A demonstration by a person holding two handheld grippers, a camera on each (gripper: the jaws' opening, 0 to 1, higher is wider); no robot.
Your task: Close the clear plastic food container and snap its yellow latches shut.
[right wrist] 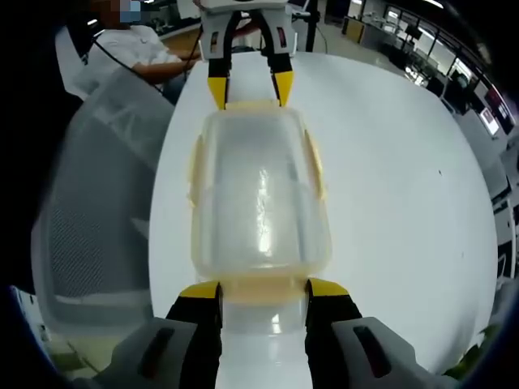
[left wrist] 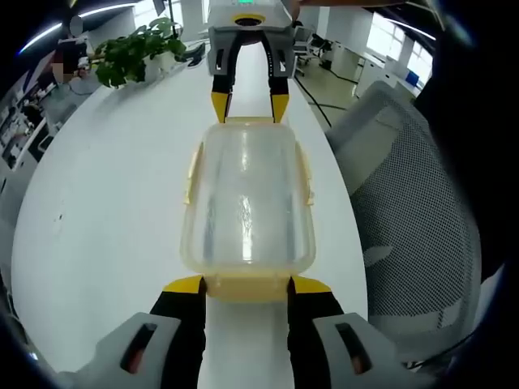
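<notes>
In the left gripper view I see my left tongs at the near short end of the clear container, their yellow tips spread to either side of the yellow latch there, close against it; whether they press on it I cannot tell; the container sits lid-down-looking and closed on the white counter, its long axis running straight away from my tongs; at its far short end the right tongs come in facing me, also spread, tips at the far latch; a yellow latch runs along each long side; a potted plant stands on the counter well beyond the container, off to one side; a mesh chair sits past the counter edge on the other side.

In the right gripper view the right tongs straddle the latch at their own end of the container, spread; the long axis again points straight ahead to the left tongs at the far end; a mesh chair is beside the counter, and a seated person is beyond it.
</notes>
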